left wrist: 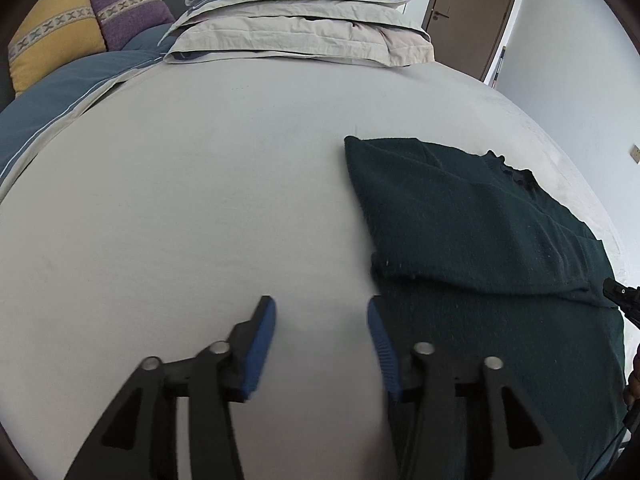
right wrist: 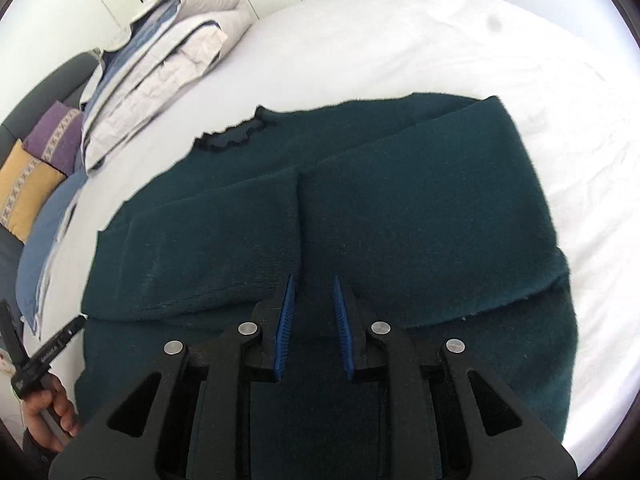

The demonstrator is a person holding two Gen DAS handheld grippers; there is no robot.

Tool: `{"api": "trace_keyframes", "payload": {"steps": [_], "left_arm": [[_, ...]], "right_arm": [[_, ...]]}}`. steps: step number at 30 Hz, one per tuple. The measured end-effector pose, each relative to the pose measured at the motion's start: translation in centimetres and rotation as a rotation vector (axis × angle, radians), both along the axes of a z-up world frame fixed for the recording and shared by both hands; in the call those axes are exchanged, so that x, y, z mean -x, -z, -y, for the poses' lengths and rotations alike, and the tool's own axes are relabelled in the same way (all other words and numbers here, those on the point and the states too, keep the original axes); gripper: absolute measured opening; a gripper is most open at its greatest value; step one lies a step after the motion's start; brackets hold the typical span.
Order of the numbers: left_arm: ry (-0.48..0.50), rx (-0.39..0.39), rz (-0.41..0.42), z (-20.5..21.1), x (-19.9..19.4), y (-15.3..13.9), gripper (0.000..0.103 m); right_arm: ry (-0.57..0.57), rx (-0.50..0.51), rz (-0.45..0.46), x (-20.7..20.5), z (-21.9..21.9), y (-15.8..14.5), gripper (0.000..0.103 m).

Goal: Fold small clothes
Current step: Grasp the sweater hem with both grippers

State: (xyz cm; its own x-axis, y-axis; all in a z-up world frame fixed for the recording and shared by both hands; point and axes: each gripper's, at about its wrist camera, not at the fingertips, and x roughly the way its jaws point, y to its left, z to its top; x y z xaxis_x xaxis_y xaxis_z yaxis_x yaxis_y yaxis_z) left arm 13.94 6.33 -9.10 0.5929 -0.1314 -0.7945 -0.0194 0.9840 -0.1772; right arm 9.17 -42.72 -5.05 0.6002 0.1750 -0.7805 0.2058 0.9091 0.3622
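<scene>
One sweater (right wrist: pixel 320 216) — two tongs (left wrist: pixel 322 308) (right wrist: pixel 314 280), both gaping.

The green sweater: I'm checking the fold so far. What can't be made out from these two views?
- Sweater hem: in the right wrist view, hidden behind the open right gripper.
- Its right side: in the left wrist view, cut off by the frame edge.
- Underside layers: hidden by the folded-in sleeves.
- Neckline detail: blurred.
</scene>
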Motion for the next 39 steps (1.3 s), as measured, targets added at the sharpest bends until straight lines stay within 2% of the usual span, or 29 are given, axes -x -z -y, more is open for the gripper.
{"api": "trace_keyframes", "payload": {"steps": [2, 4, 5, 10, 15, 19, 24, 26, 33, 37, 39], "left_arm": [[0.018, 0.033, -0.003, -0.6, 2.5, -0.5, 0.066], [0.037, 0.070, -0.018, -1.0, 5.0, -0.8, 0.068], [0.054, 0.096, -0.027, -1.2, 6.3, -0.8, 0.068], [0.076, 0.179, -0.102, -2.0, 11.6, -0.1, 0.069], [0.153, 0.180, -0.138, -1.2, 15.8, 0.2, 0.069], [0.192, 0.205, -0.162, -1.0, 17.5, 0.7, 0.068], [0.221, 0.273, -0.205, -1.3, 18.7, 1.2, 0.067], [0.236, 0.299, -0.226, -1.4, 19.1, 1.5, 0.066], [0.243, 0.325, -0.257, -1.6, 19.5, 2.6, 0.047], [0.247, 0.332, -0.269, -1.9, 19.6, 2.8, 0.036], [0.254, 0.333, -0.275, -1.9, 19.7, 2.7, 0.035]], "right_arm": [[0.003, -0.016, 0.044, 2.8, 0.2, -1.4, 0.024], [0.006, -0.036, 0.081, 6.0, 0.1, -2.4, 0.045], [0.004, -0.047, 0.103, 7.8, 0.2, -2.9, 0.049], [-0.039, -0.074, 0.115, 16.1, 0.0, -4.4, 0.049], [-0.063, -0.070, 0.080, 23.2, -0.2, -4.8, 0.049], [-0.076, -0.045, 0.054, 28.5, 0.2, -5.0, 0.049], [-0.062, -0.034, 0.019, 33.5, 1.6, -5.1, 0.049], [-0.052, -0.044, 0.005, 34.7, 2.4, -4.8, 0.049], [0.035, -0.051, -0.062, 36.5, 6.4, -3.1, 0.049], [0.063, -0.050, -0.115, 36.0, 8.0, -2.4, 0.049], [0.067, -0.071, -0.144, 35.9, 8.1, -1.8, 0.049]]}}
